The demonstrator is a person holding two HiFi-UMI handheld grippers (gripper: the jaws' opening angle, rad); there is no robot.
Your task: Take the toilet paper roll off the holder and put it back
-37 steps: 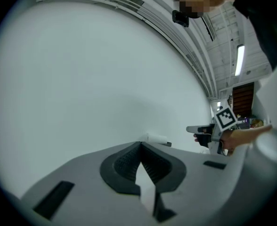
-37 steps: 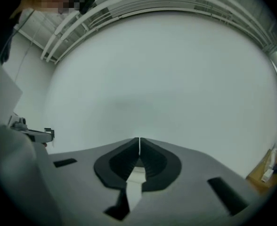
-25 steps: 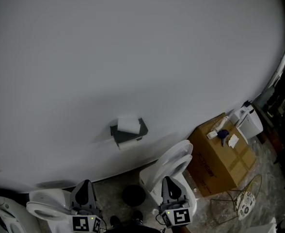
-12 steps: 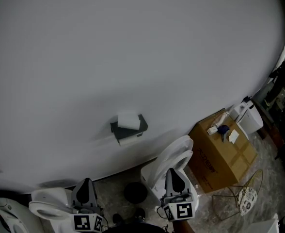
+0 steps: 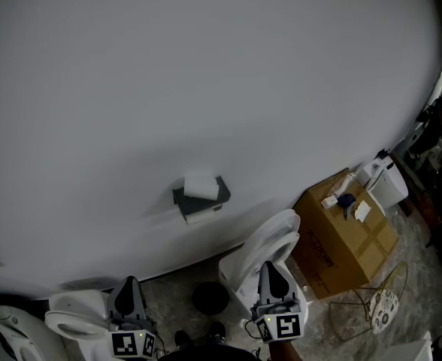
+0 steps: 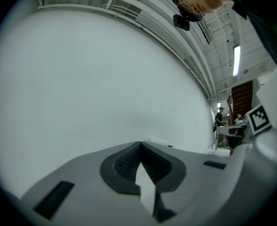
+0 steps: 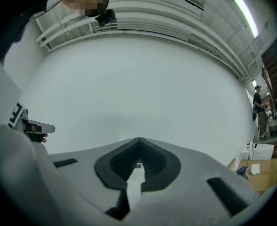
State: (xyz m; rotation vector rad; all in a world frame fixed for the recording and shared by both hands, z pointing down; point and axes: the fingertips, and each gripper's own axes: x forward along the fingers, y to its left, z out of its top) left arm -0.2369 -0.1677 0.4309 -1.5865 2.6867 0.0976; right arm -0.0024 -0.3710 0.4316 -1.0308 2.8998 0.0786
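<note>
A white toilet paper roll (image 5: 200, 187) sits in a dark grey holder (image 5: 203, 201) fixed low on the white wall, in the head view's middle. Both grippers hang well below it near the bottom edge. My left gripper (image 5: 128, 283) points up at the wall, jaws shut with nothing between them; its own view shows the dark pads (image 6: 129, 161) meeting at the tip (image 6: 141, 143). My right gripper (image 5: 270, 265) is likewise shut and empty, its tips (image 7: 138, 139) touching. The roll's top edge just shows over the left jaws (image 6: 156, 140).
A white toilet (image 5: 267, 256) with raised lid stands under the right gripper, another toilet (image 5: 74, 318) lies at the lower left. A dark round object (image 5: 208, 298) sits on the floor between. A cardboard box (image 5: 341, 239) with small items and a white bin (image 5: 386, 184) stand to the right.
The right gripper rose a little and shifted slightly right over the toilet. The left gripper stayed almost still. The roll remains in its holder.
</note>
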